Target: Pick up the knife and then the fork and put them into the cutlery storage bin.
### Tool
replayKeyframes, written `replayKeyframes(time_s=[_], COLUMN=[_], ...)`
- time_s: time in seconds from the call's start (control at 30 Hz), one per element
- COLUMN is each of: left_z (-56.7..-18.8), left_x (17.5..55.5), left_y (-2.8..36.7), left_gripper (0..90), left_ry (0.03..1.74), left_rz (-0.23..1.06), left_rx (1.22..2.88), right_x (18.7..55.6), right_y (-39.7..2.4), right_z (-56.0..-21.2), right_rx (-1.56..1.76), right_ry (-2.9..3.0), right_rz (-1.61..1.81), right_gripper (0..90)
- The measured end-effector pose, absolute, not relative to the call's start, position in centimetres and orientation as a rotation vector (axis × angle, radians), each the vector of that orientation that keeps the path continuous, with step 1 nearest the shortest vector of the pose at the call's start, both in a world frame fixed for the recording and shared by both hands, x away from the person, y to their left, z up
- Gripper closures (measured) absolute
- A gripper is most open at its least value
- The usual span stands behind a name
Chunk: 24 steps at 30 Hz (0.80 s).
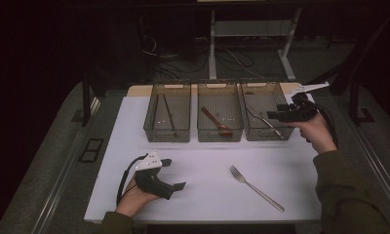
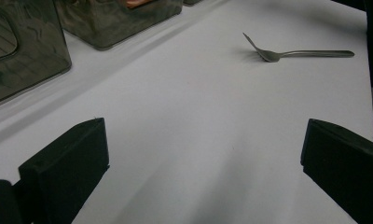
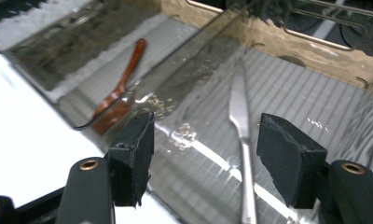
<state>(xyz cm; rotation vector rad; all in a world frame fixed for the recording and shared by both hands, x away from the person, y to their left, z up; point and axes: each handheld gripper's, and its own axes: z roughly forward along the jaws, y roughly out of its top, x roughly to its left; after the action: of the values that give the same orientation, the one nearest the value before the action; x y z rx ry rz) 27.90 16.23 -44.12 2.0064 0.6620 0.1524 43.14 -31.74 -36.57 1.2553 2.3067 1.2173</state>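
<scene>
One fork (image 1: pixel 255 187) lies loose on the table (image 1: pixel 203 168), handle toward the near right edge, between my hands but closer to my left gripper (image 1: pixel 169 174), which sits spread and empty. Through the left gripper view, the fork (image 2: pixel 296 52) lies ahead and right, crosswise. Through the right gripper view, my right gripper (image 3: pixel 205 154) hangs spread over the knife (image 3: pixel 242 126) in the right bin (image 3: pixel 315 51), gripping nothing.

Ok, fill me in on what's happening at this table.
A person is sorting cutlery into three clear bins. The right gripper hangs open above the right bin, where a metal knife lies; nothing is between its jaws. The middle bin holds a wooden spoon. The left gripper rests open near the table's front edge, and a fork waits on the white table.
</scene>
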Motion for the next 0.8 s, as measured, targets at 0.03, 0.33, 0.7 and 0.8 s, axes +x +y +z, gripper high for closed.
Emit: replayKeyframes(time_s=[0.03,0.33,0.7,0.8], left_z=[-44.1,-44.1,-44.0,-44.0], left_x=[27.9,27.8,27.8,27.8], left_y=[16.2,16.2,16.2,16.2], left_gripper=[0.0,0.0,0.0,0.0], left_ry=[0.661,0.660,0.656,0.657], left_rz=[0.153,0.151,0.153,0.152], left_rx=[2.007,2.006,2.012,2.012], right_x=[42.7,39.2,36.6,36.2], right_y=[-31.8,-31.5,-31.2,-31.2], right_z=[-36.6,-36.6,-36.8,-37.1], right_rx=[1.243,1.149,1.101,1.094], right_ry=[2.302,2.305,2.328,2.331], right_rz=[1.237,1.365,1.428,1.457], right_gripper=[35.8,35.6,34.9,34.8])
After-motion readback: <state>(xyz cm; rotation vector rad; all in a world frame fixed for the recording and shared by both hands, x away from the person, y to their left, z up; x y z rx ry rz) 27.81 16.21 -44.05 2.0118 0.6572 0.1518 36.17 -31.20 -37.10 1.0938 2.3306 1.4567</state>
